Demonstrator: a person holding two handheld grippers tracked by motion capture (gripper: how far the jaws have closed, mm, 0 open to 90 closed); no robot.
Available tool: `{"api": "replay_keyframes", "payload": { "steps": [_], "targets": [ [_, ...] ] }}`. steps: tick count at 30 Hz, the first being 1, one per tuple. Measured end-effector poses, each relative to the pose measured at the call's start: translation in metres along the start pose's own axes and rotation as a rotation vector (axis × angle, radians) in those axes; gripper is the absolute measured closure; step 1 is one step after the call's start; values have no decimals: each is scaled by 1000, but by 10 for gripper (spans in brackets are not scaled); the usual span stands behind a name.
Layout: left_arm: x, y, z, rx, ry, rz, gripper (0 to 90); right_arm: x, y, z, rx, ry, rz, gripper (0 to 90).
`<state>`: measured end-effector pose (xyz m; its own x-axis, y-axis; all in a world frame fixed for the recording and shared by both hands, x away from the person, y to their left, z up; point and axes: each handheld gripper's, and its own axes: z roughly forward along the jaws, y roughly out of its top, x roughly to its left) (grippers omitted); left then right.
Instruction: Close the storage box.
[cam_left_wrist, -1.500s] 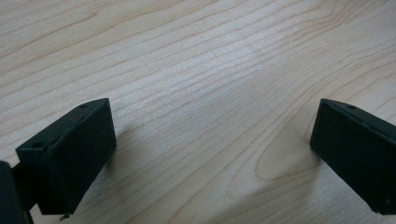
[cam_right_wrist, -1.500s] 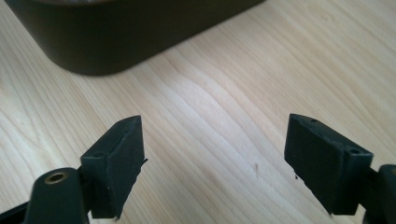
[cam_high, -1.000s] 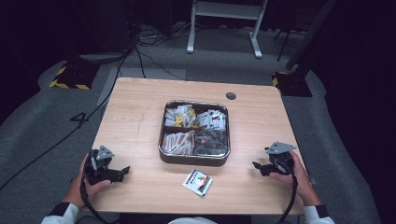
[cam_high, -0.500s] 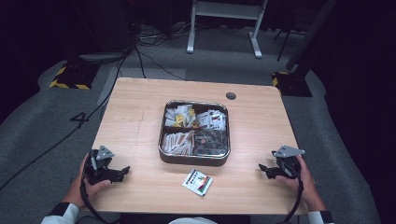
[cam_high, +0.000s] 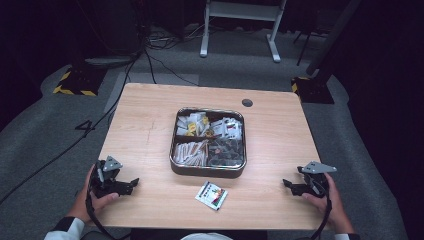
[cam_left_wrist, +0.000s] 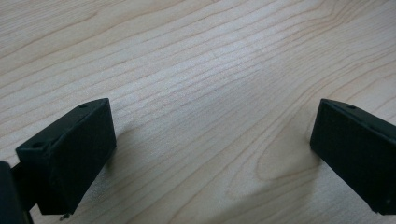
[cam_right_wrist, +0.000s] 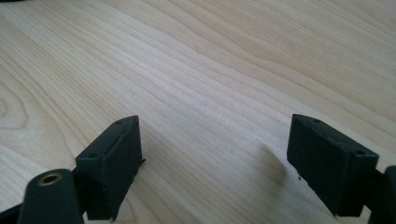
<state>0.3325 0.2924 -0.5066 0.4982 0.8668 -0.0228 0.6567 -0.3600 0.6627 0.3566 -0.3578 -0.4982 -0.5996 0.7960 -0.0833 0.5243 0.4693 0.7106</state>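
Observation:
A square metal tray (cam_high: 176, 161) with four compartments of small packets sits mid-table. One white packet (cam_high: 211, 194) with red and green print lies loose on the wood just in front of it. My left gripper (cam_high: 131, 184) rests near the front left corner, held by a hand, jaws wide apart over bare wood (cam_left_wrist: 205, 107). At the front right my right gripper (cam_high: 287, 184) stands open as well, its jaws low over bare wood (cam_right_wrist: 210, 116). Nothing lies between either pair of jaws.
The wooden table (cam_high: 145, 120) has a dark round cable hole (cam_high: 247, 102) behind the tray. Grey carpet, cables and a white stand (cam_high: 240, 25) lie beyond the far edge. Bare wood lies either side of the tray.
My right gripper has drawn back toward the front right edge of the table, away from the tray. The left gripper and the loose packet have stayed put.

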Motion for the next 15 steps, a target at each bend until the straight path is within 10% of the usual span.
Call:
{"api": "replay_keyframes", "payload": {
  "steps": [15],
  "targets": [
    [0, 0, 0, 3, -2, 1, 5, -5, -16, -7, -31, -7, 113, 172]
  ]
}}
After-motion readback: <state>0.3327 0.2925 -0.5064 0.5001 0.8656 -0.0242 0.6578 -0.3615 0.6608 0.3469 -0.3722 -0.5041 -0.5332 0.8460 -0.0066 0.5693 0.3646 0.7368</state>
